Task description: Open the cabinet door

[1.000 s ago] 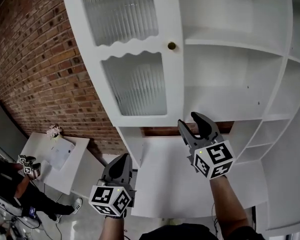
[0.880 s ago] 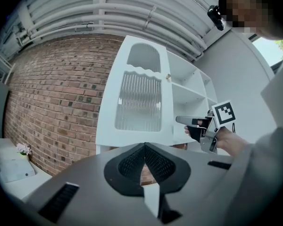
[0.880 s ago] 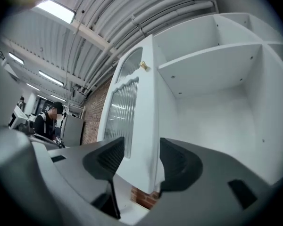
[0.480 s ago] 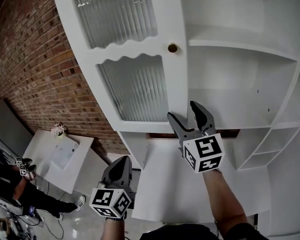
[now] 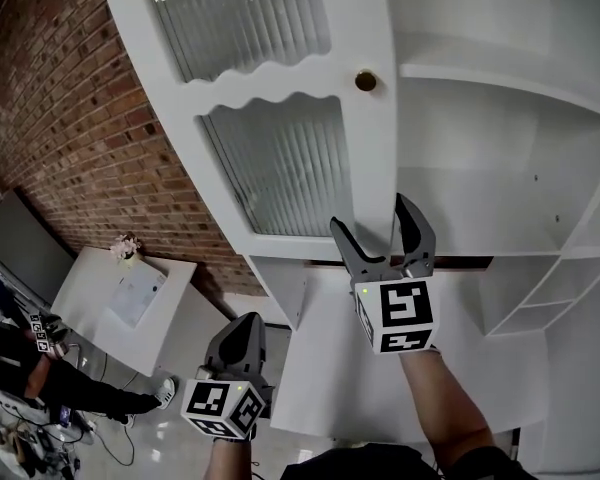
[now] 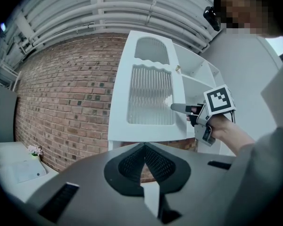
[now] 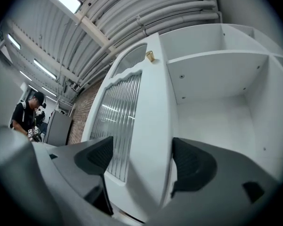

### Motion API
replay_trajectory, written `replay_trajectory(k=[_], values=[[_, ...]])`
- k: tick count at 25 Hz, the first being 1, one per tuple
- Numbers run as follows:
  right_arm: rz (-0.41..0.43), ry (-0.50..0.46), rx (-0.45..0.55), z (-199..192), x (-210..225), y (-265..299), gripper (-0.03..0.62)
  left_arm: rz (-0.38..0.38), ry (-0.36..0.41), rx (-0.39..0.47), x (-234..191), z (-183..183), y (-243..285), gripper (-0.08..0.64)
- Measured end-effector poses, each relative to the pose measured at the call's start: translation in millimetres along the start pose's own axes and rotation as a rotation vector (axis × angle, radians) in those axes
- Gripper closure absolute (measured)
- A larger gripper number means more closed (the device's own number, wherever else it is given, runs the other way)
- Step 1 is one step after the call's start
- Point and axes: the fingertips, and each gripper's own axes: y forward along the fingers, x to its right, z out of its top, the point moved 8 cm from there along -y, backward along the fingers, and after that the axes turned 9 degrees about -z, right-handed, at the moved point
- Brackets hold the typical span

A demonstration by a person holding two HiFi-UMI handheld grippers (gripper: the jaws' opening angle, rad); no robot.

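The white cabinet door [image 5: 372, 158] has two ribbed glass panels and a brass knob [image 5: 365, 81]. It stands swung open beside bare white shelves [image 5: 500, 158]. My right gripper [image 5: 372, 218] is at the door's lower corner with its jaws opening. In the right gripper view, the door's knob-side stile [image 7: 153, 126] passes between the jaws of the right gripper [image 7: 141, 159], and neither pad presses on it. My left gripper [image 5: 245, 326] hangs lower left, shut and empty. The left gripper view, past the left gripper [image 6: 144, 147], shows the door [image 6: 148, 95] and right gripper [image 6: 181, 108].
A red brick wall [image 5: 70, 118] runs left of the cabinet. Below it a low white table [image 5: 130, 288] carries a small flower and a sheet. A person [image 5: 30, 368] sits at the bottom left. A white counter [image 5: 350, 368] lies under my right arm.
My right gripper has moved left and up along the door's bottom edge, and its jaws have spread wider around the stile. The left gripper has barely shifted.
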Motion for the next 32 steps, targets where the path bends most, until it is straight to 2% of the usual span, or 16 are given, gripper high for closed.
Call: replay_trajectory(k=[9, 14, 21, 23, 26, 32], values=[[-0.069, -0.007, -0.036, 1.8, -7.4, -2.8, 0.221, -0.025, -0.012, -0.005, -9.2, -1.8, -20.9, 0.554], [-0.116, -0.037, -0.017, 4.9, -23.5, -19.2, 0.222, -0.049, -0.018, -0.004, -16.0, -4.2, -35.6, 0.554], [-0.097, -0.038, -0.031, 11.6, -22.5, -39.8, 0.227, -0.077, -0.024, 0.011, -14.8, -2.1, -47.1, 0.554], [-0.100, -0.038, -0.030, 15.2, -23.7, -50.6, 0.255, -0.088, -0.022, 0.016, -13.0, -0.7, -53.0, 0.554], [-0.105, -0.028, -0.024, 19.9, -25.1, -66.9, 0.355, -0.102, -0.016, 0.022, -9.3, 1.5, -62.0, 0.554], [-0.114, -0.019, -0.017, 26.6, -34.0, -88.0, 0.430, -0.111, -0.023, 0.025, -9.6, -0.2, -80.5, 0.554]])
